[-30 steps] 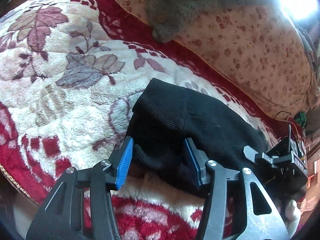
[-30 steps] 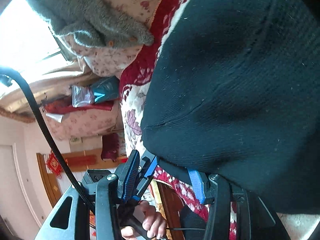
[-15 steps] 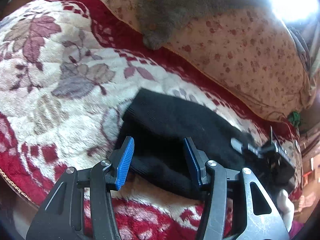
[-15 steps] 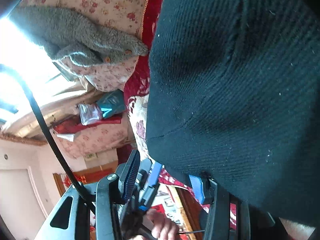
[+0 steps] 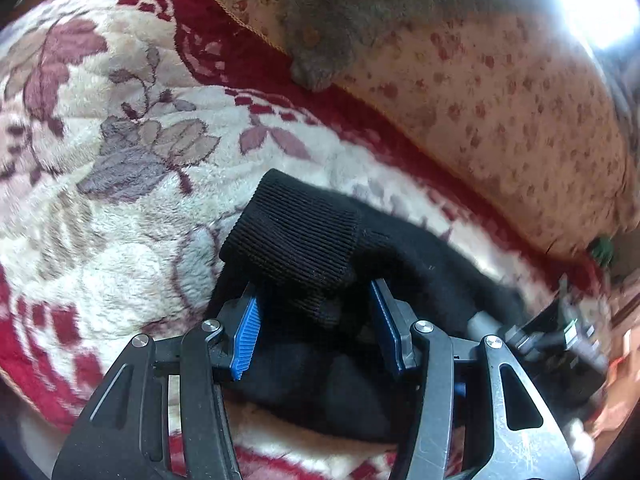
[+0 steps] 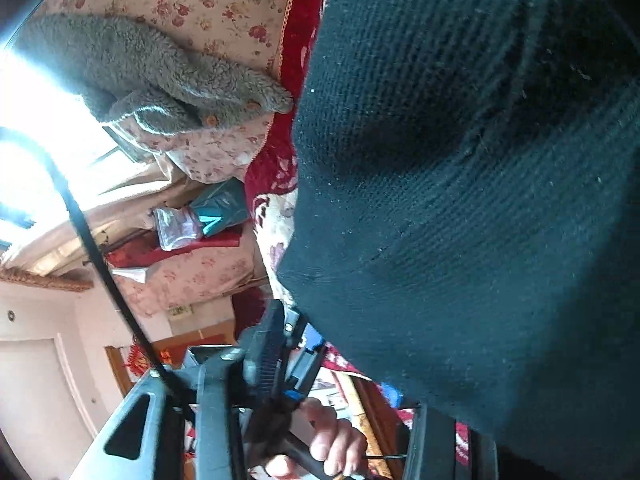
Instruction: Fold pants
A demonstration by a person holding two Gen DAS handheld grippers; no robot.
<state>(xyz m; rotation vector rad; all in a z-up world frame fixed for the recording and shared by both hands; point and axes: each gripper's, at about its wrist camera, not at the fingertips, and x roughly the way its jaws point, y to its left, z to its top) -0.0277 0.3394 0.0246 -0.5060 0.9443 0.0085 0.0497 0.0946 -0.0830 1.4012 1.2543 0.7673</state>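
Black knit pants (image 5: 400, 264) lie bundled on the floral blanket (image 5: 120, 160); our left gripper (image 5: 316, 332) straddles their ribbed cuff (image 5: 296, 236), closing, unpinched; right gripper (image 6: 340, 364) closing beneath them, grip unclear.

Left tongs (image 5: 316, 328) angled downward, jaws closing; right tongs (image 6: 340, 364) near level, jaws closing

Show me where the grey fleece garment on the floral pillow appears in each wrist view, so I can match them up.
Left wrist view: grey fleece garment lies at top centre, draped over the floral pillow, beyond the black pants.
Right wrist view: grey fleece garment sits upper left, just left of the pants, again on the pillow.
Shared landmark: the red blanket border running alongside the pillow.
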